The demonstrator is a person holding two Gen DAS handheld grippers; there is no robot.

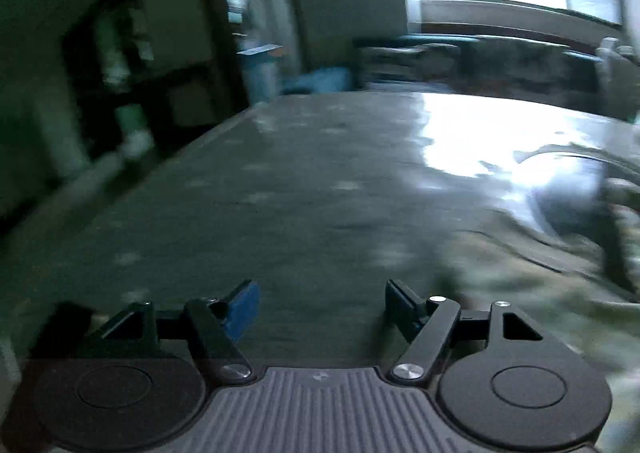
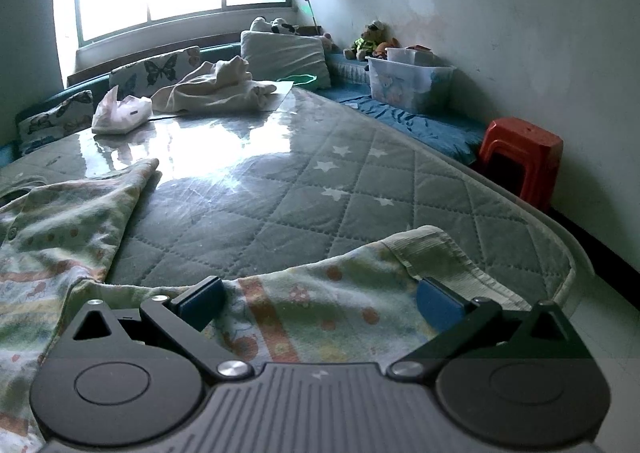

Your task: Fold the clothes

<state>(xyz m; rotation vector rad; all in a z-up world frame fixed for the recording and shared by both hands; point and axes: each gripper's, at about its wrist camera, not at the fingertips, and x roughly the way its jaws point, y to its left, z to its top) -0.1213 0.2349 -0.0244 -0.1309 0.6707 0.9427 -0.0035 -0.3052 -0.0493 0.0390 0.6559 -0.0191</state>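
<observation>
A pale printed child's garment (image 2: 60, 237) lies spread on the quilted grey mattress (image 2: 304, 189). One sleeve with a ribbed cuff (image 2: 436, 253) runs toward the mattress's near right corner. My right gripper (image 2: 320, 303) is open, its blue pads on either side of that sleeve, just above it. In the blurred left wrist view, my left gripper (image 1: 322, 307) is open and empty over bare mattress (image 1: 280, 193), with the garment (image 1: 520, 285) to its right.
A cream cloth heap (image 2: 216, 91) and a white plastic bag (image 2: 120, 113) lie at the mattress's far end. Pillows (image 2: 284, 53), a clear storage box (image 2: 408, 83) and toys line the wall. A red stool (image 2: 520, 157) stands right of the mattress.
</observation>
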